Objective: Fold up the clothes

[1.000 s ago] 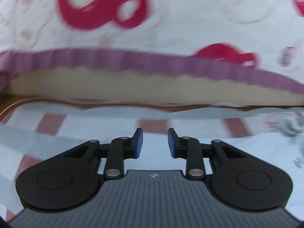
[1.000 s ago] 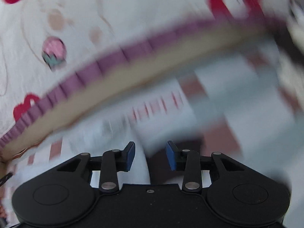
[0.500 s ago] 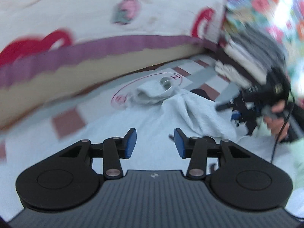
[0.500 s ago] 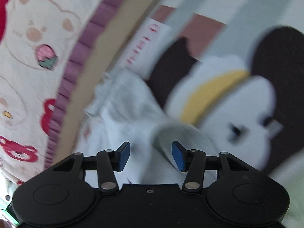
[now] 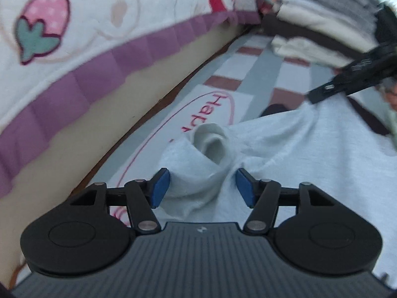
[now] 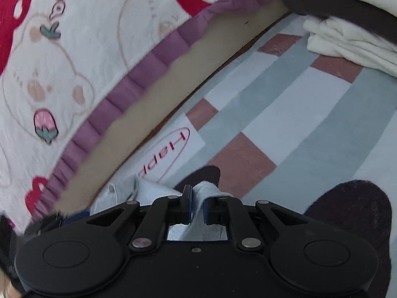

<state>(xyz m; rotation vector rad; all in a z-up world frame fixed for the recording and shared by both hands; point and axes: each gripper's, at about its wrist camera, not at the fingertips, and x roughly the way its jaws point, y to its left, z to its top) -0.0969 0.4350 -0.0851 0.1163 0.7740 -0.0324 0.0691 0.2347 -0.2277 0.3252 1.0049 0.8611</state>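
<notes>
A pale blue-grey garment [image 5: 285, 149] lies crumpled on a checked mat [image 5: 263, 74]. My left gripper [image 5: 202, 190] is open, its blue pads on either side of a rolled sleeve or cuff [image 5: 198, 164] of the garment. My right gripper [image 6: 197, 204] is shut on a fold of the same garment [image 6: 206, 191]; most of the cloth is hidden under its body. The right gripper also shows in the left wrist view [image 5: 352, 79], at the garment's far edge.
A bed edge with a white strawberry-bear quilt and purple trim [image 5: 99, 69] runs along the left. A stack of folded clothes [image 5: 322, 24] sits at the far end of the mat, also in the right wrist view [image 6: 347, 37]. Dark patches of the mat's print [image 6: 352, 208] lie near the right gripper.
My right gripper has closed on a fold of the garment. My left gripper has opened wider and moved in around the rolled sleeve.
</notes>
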